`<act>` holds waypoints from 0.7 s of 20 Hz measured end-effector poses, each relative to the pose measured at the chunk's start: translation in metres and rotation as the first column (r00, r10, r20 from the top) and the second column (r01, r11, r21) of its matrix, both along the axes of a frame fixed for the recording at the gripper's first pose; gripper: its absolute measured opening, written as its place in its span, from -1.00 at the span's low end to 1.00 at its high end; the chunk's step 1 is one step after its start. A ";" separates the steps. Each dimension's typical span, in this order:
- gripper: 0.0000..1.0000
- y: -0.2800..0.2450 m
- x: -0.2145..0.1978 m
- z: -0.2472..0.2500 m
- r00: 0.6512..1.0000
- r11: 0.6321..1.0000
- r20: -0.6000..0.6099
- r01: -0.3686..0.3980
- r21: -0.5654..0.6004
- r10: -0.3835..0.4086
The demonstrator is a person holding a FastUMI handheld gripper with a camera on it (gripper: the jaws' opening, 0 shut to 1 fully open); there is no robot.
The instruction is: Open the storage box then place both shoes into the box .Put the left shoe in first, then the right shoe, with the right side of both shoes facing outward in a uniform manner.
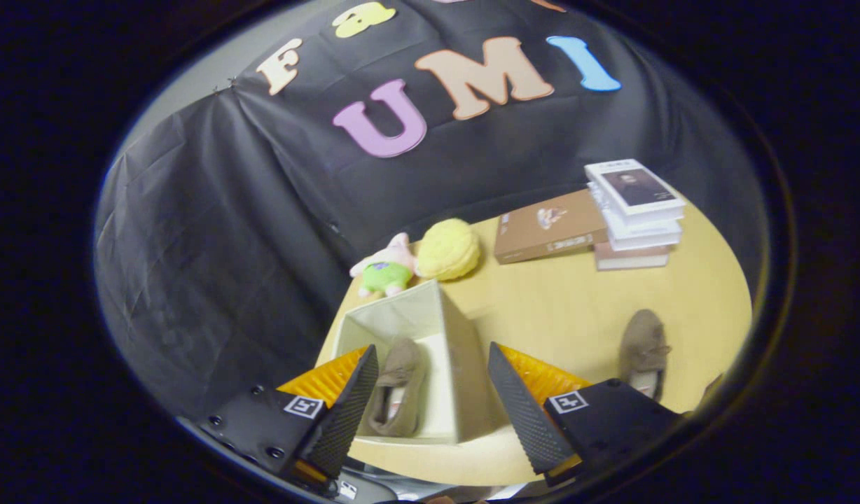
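Note:
A cream fabric storage box (452, 329) stands open on the wooden table (577, 301), just ahead of my fingers. One brown suede shoe (398, 385) lies inside it, along the box's left side, sole inward and opening toward me. The other brown shoe (643, 346) rests on the table to the right of the box, beyond my right finger (524, 406). My gripper (430, 399) hovers above the box, open, with nothing between its fingers. The left finger (349, 409) overlaps the boxed shoe's heel end in the view.
A pink and green plush toy (386, 269) and a yellow fluffy ball (449, 248) sit behind the box at the table's far edge. A brown book (549, 227) and a stack of white books (636, 210) stand at the back right.

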State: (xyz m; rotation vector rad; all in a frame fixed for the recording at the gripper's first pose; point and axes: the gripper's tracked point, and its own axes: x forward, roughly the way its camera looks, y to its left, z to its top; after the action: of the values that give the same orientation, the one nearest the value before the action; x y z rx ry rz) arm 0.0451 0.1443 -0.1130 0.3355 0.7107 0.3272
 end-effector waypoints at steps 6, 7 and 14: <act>1.00 -0.139 0.016 -0.029 0.969 0.969 -0.042 0.239 -0.068 -0.242; 1.00 -0.157 0.015 -0.038 0.962 0.961 -0.054 0.262 -0.087 -0.267; 0.98 -0.200 -0.023 -0.138 0.936 0.961 -0.243 0.215 -0.171 -0.253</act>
State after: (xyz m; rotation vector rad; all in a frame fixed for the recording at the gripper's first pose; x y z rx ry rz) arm 0.0220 -0.0558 -0.2508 0.3278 0.9403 0.0021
